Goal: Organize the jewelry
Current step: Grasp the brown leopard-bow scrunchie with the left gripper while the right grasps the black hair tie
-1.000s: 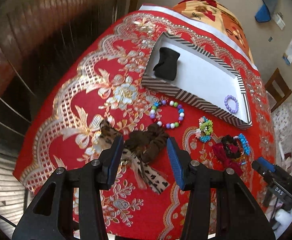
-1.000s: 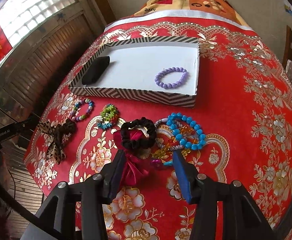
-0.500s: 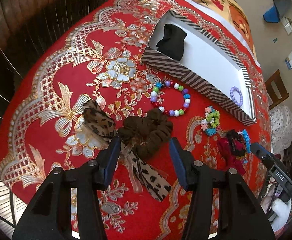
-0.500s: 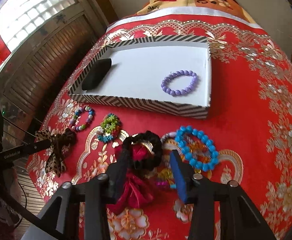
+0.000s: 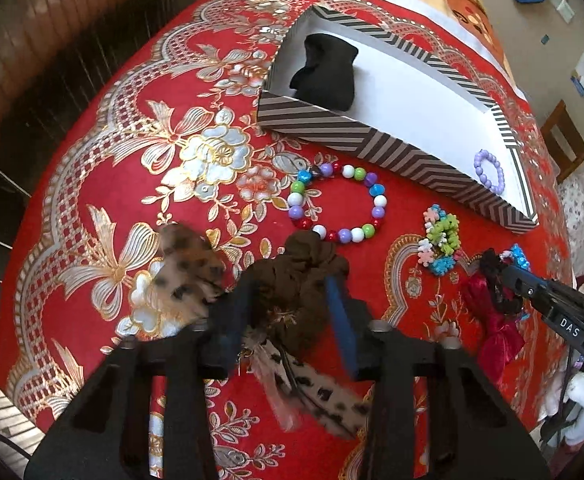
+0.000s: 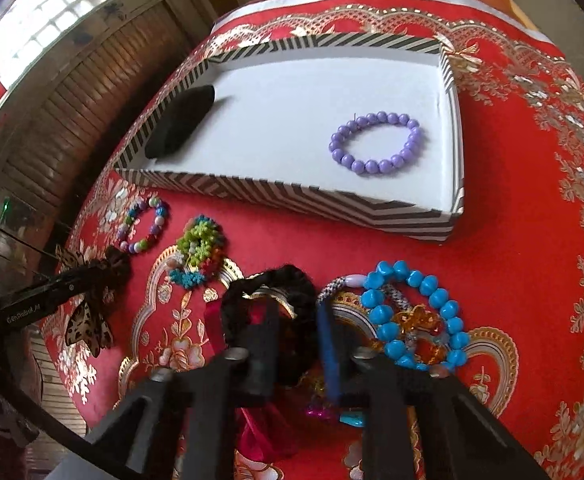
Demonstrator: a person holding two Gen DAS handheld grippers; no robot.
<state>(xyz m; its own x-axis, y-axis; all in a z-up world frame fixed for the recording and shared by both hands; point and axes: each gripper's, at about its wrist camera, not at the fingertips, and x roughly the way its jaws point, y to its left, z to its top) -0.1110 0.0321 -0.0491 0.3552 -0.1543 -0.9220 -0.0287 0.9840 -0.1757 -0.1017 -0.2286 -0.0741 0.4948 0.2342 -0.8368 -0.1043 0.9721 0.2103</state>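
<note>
The left wrist view is showing the left gripper point(image 5: 292, 312) pointing steeply down at the red, gold-flowered tablecloth point(image 5: 104, 184), its jaws having just been closing and now pressing on the brown fabric scrunchie with leopard-print ribbons point(image 5: 295, 284), which is bunching up between the pads. Only this view is showing the ribbon tails trailing under the gripper towards the camera. The right wrist view is seeing that same scrunchie small at its left edge, partly hidden behind the left gripper's black finger.

The right gripper point(image 6: 295, 344) is also angling down, its jaws having just been closing to nearly together; they are pinching the black scrunchie with a dark red bow point(image 6: 276, 292), whose red fabric is spilling out below the fingers. In the left view this scrunchie is lying at the far right, with the right gripper's finger crossing over it.

The shallow striped cardboard tray with a white floor point(image 6: 220, 184) is sitting beyond both grippers, holding a black fabric pouch point(image 6: 180, 124) at one end and a purple bead bracelet point(image 6: 375, 142) towards the other. Between tray and grippers are lying a multicoloured bead bracelet point(image 5: 335, 204) and a green and blue flower-bead band point(image 5: 439, 244). Just beside the right gripper, a bright blue bead bracelet point(image 6: 415, 312) is resting over tangled amber pieces that are too jumbled to make out.
</note>
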